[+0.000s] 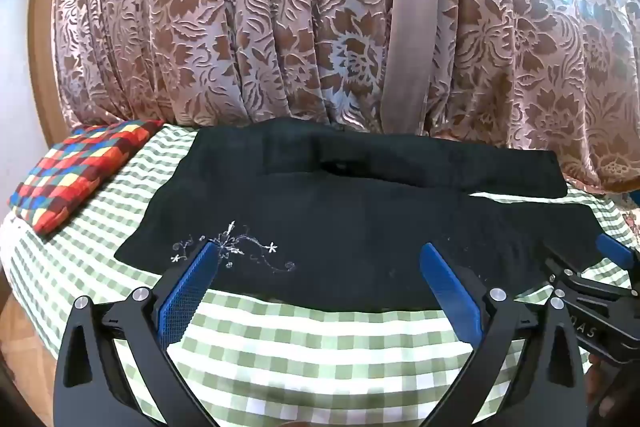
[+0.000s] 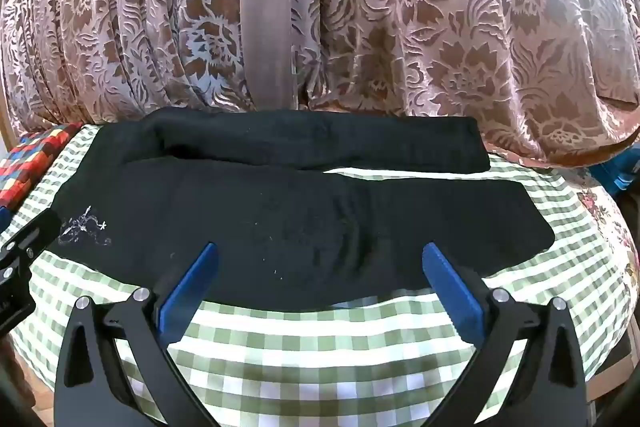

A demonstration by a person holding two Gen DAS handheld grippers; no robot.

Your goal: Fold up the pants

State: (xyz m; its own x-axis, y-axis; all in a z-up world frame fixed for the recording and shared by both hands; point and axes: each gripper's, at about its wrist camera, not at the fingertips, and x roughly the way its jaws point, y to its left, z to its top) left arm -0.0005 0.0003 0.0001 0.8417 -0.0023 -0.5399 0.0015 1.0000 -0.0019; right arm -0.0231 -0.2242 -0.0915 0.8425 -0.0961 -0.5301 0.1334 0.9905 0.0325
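Both grippers (image 1: 318,259) (image 2: 320,259), jaws released, hover over black pants (image 1: 340,227) (image 2: 280,219).

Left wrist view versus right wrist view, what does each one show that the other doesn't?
Only the left wrist view shows the whole patchwork cushion and the right tongs at its edge. Only the right wrist view shows both leg ends of the black pants, with a strip of checked sheet between them, and a floral fabric at far right. Both show the pants' white embroidery, the curtain, and open tongs.
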